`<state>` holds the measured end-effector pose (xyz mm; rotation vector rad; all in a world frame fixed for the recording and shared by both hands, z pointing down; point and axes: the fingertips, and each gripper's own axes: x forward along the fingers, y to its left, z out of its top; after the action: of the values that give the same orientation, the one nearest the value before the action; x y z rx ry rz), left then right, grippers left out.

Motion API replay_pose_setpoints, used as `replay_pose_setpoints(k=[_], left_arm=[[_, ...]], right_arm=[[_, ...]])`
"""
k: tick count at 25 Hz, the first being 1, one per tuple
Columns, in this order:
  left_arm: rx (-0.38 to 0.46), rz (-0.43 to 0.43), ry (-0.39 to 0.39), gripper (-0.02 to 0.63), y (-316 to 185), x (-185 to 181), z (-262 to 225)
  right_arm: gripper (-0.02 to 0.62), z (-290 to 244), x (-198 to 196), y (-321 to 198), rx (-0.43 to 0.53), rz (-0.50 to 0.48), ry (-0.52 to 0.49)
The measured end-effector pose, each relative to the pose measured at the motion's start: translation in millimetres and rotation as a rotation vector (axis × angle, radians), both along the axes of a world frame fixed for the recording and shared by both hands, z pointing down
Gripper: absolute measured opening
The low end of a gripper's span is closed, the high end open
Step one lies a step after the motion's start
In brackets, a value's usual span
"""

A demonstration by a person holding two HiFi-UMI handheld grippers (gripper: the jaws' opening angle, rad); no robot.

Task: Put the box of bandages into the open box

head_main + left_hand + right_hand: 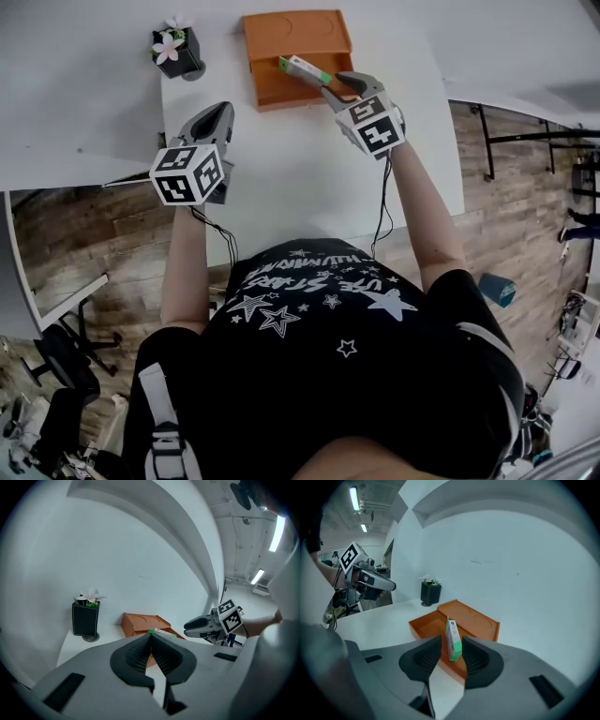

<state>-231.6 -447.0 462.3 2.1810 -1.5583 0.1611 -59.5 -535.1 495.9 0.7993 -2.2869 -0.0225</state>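
The white and green box of bandages (452,644) stands on edge, tilted, between the jaws of my right gripper (451,640). The jaws are spread and a gap shows beside the box on its left. It hangs over the front wall of the open orange box (473,620). In the head view the bandage box (302,68) sticks out of the right gripper (333,86) over the orange box (281,37) at the table's far edge. My left gripper (217,117) hovers to the left, shut with nothing in it (149,637).
A black pot with a white flower (176,49) stands at the far left corner of the white table (281,178), left of the orange box. A white wall rises right behind the table. The table's right edge drops to a wooden floor.
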Motion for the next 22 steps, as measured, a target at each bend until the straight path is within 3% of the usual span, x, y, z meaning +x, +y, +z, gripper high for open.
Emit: replay_pose_setpoints(k=[8,22], left_arm=[[0.027,0.038,-0.055,0.020,41.4,36.9,-19.4],[0.046,0.038,-0.077,0.020,121.3,87.4,-38.3]], right_arm=[[0.110,-30.8,34.7,47.2,0.016,0.065,-0.113],[0.060,-63.0,93.8,133.3,0.048,0.113,-0.194]])
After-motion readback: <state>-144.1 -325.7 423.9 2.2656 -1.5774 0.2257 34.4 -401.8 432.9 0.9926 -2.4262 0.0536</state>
